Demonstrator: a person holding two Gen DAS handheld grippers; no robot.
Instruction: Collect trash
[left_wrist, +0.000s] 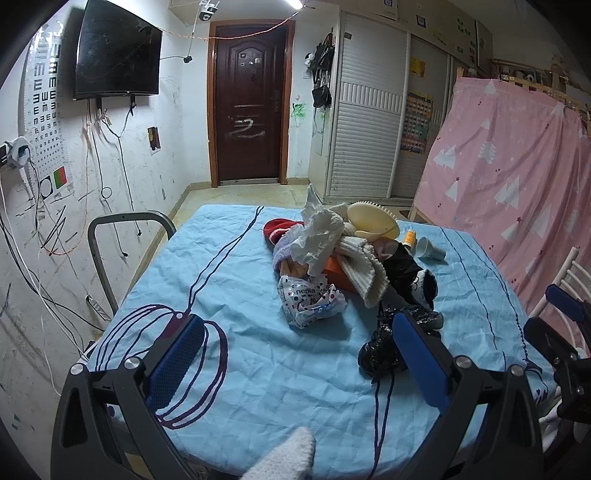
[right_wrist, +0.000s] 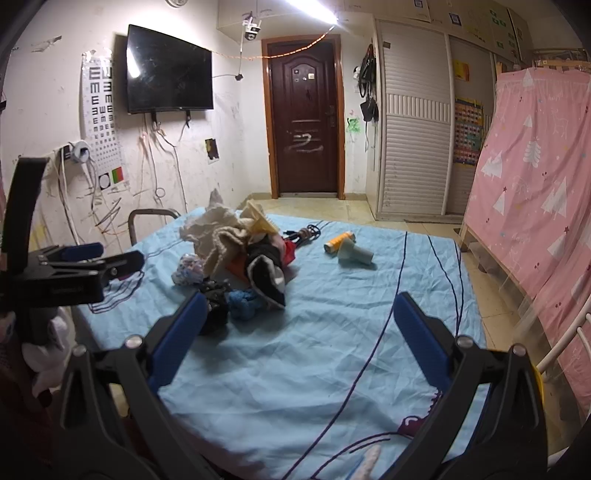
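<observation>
Both claws, left claw and right claw, gaped wide and empty above the light-blue cloth-covered tabletop; the heap of crumpled tissue, wrappers and clothes sat mid-tabletop, untouched.

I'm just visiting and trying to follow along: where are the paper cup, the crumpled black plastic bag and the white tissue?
paper cup (right_wrist: 355, 254), right wrist view, on its side wall.
crumpled black plastic bag (left_wrist: 380, 350), left wrist view, on its bunched middle.
white tissue (left_wrist: 317, 236), left wrist view, on its crumpled centre.
</observation>
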